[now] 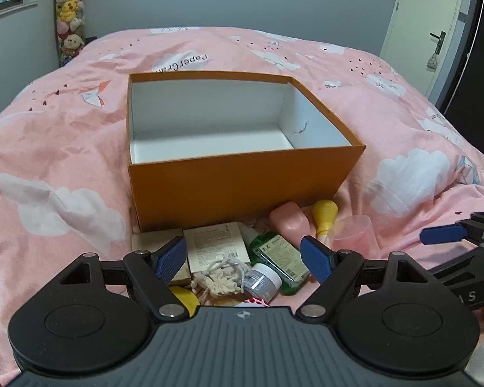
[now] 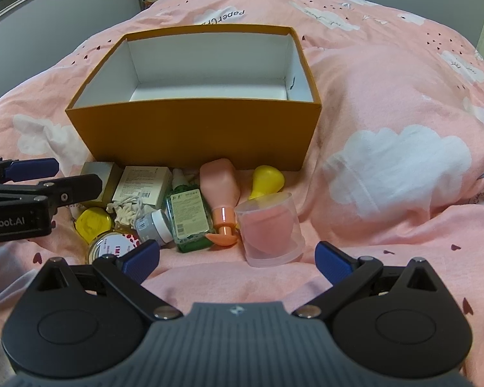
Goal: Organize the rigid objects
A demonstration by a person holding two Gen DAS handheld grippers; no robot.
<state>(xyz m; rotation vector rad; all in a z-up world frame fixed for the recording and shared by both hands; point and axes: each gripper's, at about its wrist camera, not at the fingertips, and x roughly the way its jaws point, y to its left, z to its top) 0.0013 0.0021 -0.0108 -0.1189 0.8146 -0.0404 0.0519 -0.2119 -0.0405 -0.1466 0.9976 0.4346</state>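
Observation:
An open orange box (image 1: 242, 190) (image 2: 193, 135) with a white, empty inside stands on the pink bed. In front of it lies a cluster of small items: a beige carton (image 1: 214, 246) (image 2: 143, 185), a green bottle (image 1: 280, 258) (image 2: 187, 216), a grey jar (image 1: 263, 280) (image 2: 153, 225), a pink bottle (image 1: 288, 219) (image 2: 219, 183), a yellow bulb (image 1: 324, 216) (image 2: 267, 182), a clear pink cup (image 1: 355, 233) (image 2: 269, 229) and a yellow lid (image 2: 92, 222). My left gripper (image 1: 243, 259) is open above the carton and bottle. My right gripper (image 2: 237, 262) is open just before the cup.
A pink cloud-print duvet (image 1: 64, 148) (image 2: 387, 129) covers the bed. A glass jar with a red label (image 2: 108, 248) and a cloth pouch (image 1: 221, 282) (image 2: 127, 211) lie in the cluster. A plush toy column (image 1: 69, 13) stands at the back left, a door (image 1: 432, 25) at the right.

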